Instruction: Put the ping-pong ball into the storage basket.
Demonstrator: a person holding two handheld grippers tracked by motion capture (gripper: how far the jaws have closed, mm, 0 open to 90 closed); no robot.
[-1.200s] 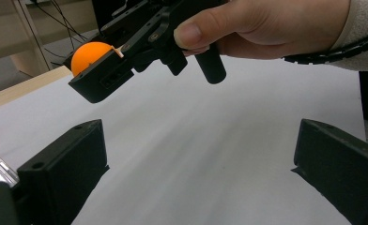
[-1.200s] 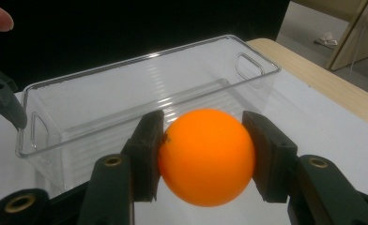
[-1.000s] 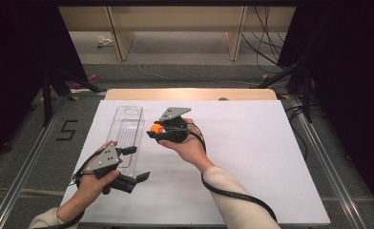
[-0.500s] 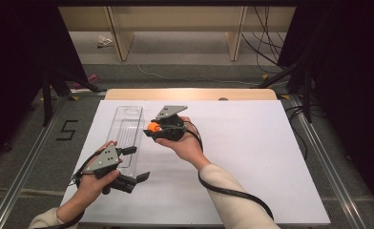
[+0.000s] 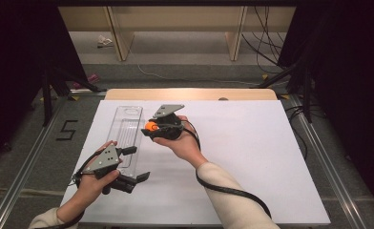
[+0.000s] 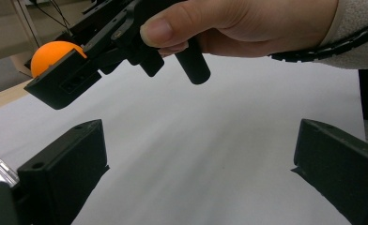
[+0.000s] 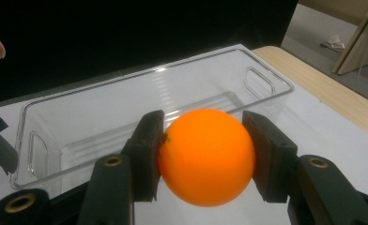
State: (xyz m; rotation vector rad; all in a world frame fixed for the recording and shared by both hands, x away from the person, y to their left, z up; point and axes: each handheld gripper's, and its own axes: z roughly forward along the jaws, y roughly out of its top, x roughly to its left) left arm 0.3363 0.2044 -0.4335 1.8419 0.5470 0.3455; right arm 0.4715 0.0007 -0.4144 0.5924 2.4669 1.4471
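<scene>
Two tongs: one in each of the person's hands, both held over the white worktop (image 5: 252, 157).
Right tongs (image 5: 149, 129): closed on an orange ball (image 7: 206, 157), one black jaw pressing each side of it, as the right gripper view shows plainly.
Ball position: between the right tongs' jaws, raised above the worktop, just short of the clear bin (image 7: 126, 112) that lies beyond the jaw tips.
Right hand (image 5: 182, 143): wrapped around the grip of the right tongs; a black cable trails back along the pale sleeve.
Grey plate: sits on top of the right tongs, tilted, in the high view.
Left tongs (image 5: 135, 164): jaws spread wide apart with nothing between them; the left gripper view shows bare white worktop in the gap.
Left hand (image 5: 97, 179): grips the left tongs from below, near the person's edge of the worktop.
Clear bin, relative to the tongs: long, transparent and rectangular, with cut-out handles at its ends; it lies just beside the right tongs' jaw tips, and one jaw of the left tongs reaches over its near end.
Bin contents: nothing visible inside.
Tongs to each other: well apart; seen from the left tongs, the right tongs hang ahead and higher, ball end toward the upper left.
Beyond the worktop: a wooden edge, grey floor with a "5" mark (image 5: 67, 130), loose cables.
</scene>
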